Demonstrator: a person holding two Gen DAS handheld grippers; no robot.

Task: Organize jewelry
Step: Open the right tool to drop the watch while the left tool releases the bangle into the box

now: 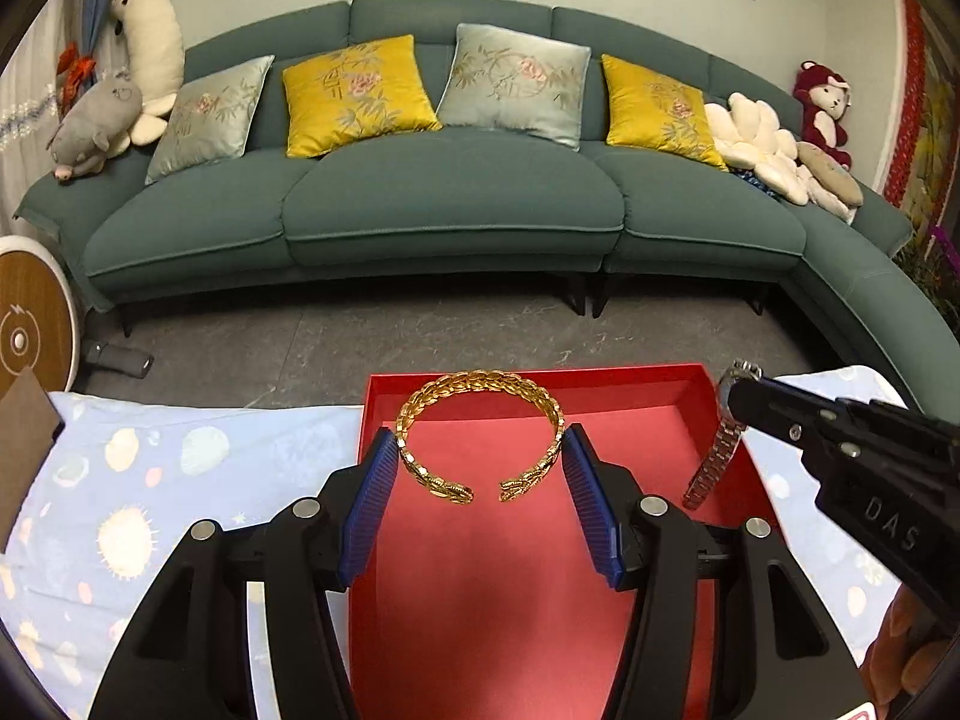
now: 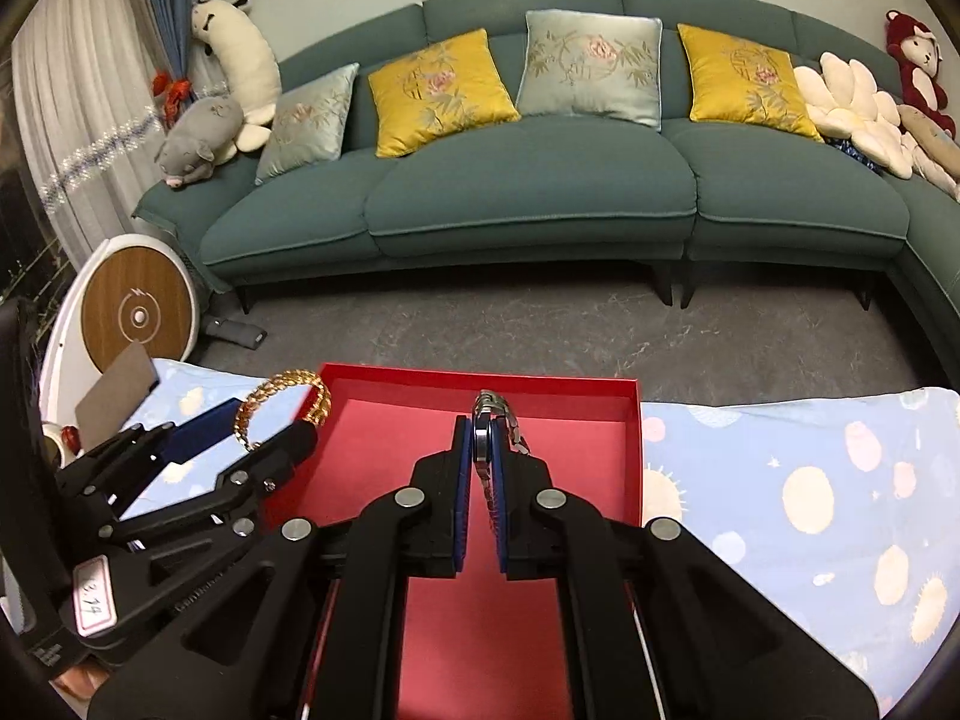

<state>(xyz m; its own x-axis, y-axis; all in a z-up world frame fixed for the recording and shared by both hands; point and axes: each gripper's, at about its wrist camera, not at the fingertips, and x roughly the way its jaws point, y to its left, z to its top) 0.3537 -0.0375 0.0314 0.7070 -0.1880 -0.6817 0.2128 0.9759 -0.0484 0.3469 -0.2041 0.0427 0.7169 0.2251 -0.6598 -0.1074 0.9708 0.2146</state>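
Left gripper point(image 1: 480, 459) pinches stiff gold bangle point(image 1: 480, 432) by sides above red box point(image 1: 708, 387); right gripper point(image 2: 480, 438) clamps limp watch point(image 2: 487, 420) beside it. Mind the dangling strap.

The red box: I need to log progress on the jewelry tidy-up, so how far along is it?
Nothing lies in the red box yet; its floor is bare. In hand: the left gripper clamps a gold bangle above the box, and the right gripper is shut on a silver watch, its band dangling. Left to do: lower both pieces into the box and release them.

Watch point(image 2: 483, 444) face hidden between fingers point(image 2: 461, 498), red box point(image 1: 720, 414) near edge cut off
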